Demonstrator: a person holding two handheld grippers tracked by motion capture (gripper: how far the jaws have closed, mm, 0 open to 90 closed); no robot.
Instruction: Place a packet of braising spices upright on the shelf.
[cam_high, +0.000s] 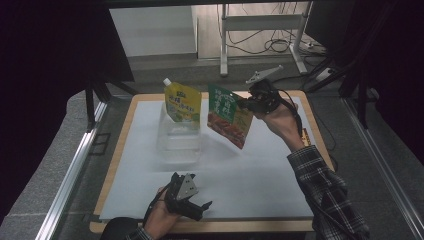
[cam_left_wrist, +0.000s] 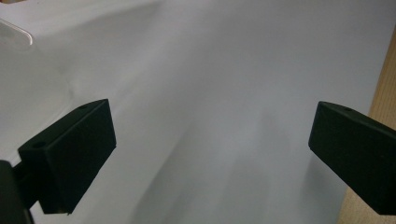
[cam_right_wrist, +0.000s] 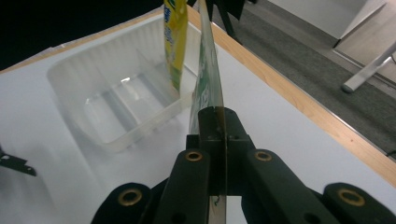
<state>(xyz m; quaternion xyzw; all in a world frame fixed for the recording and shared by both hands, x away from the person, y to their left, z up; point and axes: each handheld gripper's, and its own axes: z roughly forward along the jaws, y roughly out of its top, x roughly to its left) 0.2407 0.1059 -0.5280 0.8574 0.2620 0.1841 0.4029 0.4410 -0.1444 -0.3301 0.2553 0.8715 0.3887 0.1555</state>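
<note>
The right gripper (cam_high: 248, 103), pinching a green pouch (cam_high: 229, 121), carries it; next, lower it into the clear bin (cam_high: 179, 142) below-left, left gripper (cam_high: 197, 206) spread.

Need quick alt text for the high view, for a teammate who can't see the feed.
The right hand-held gripper holds a green and red pouch in the air, beside a yellow spouted pouch standing in a clear plastic bin. The left hand-held gripper rests open near the table's front edge.
</note>
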